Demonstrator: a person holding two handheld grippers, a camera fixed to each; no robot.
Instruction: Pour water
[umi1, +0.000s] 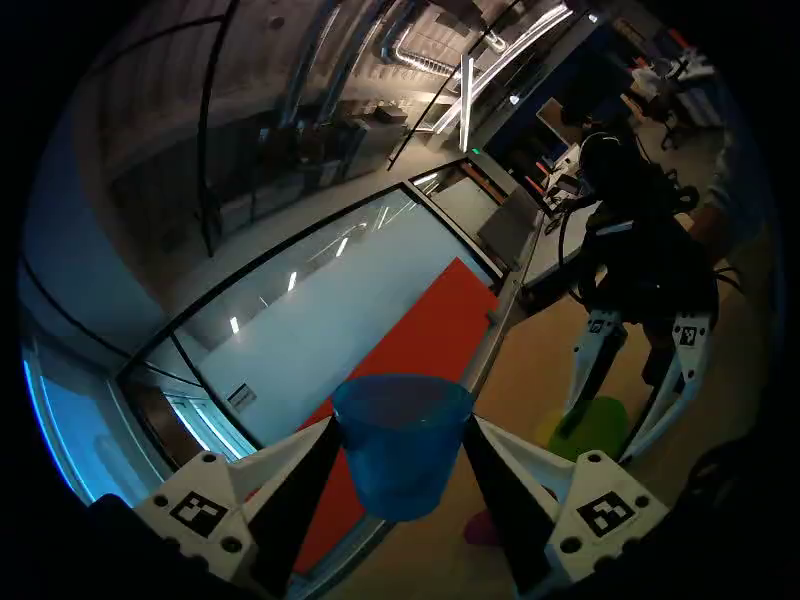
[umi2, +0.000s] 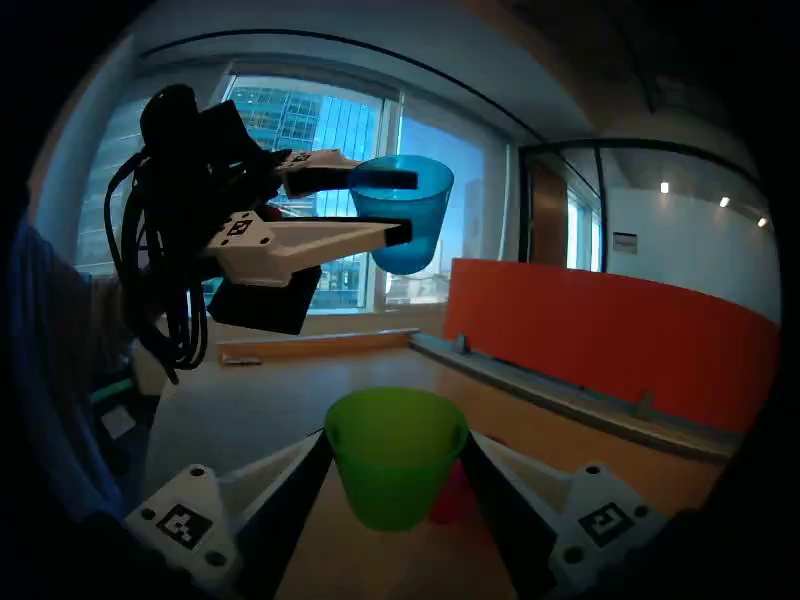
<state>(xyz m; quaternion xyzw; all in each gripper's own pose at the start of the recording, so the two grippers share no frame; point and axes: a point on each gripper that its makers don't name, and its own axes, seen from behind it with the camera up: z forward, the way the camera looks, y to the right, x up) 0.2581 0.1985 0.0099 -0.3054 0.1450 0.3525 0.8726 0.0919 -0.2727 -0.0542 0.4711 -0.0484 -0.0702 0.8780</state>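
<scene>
Blue plastic fills your near field in the left gripper view: the blue cup (umi1: 402, 470) sits between the fingers of the left gripper (umi1: 402, 438), jaws closed to the cup's width and pressing its walls just under the rim. It is translucent and the light is dim, so I cannot tell whether it holds any water. Farther off, your right gripper (umi1: 605, 440) grips the green cup (umi1: 590, 420) low over the table (umi1: 530, 370). In the right gripper view the green cup (umi2: 396, 455) is pinched the same way, jaws part open around it, mouth up, while the blue cup (umi2: 402, 225) hangs high above and beyond it, near upright. From that height and offset a pour would likely miss or splash. The thin walls might also buckle or slip as you tilt. A pink thing (umi2: 455, 495) just behind the green cup could get wet.
</scene>
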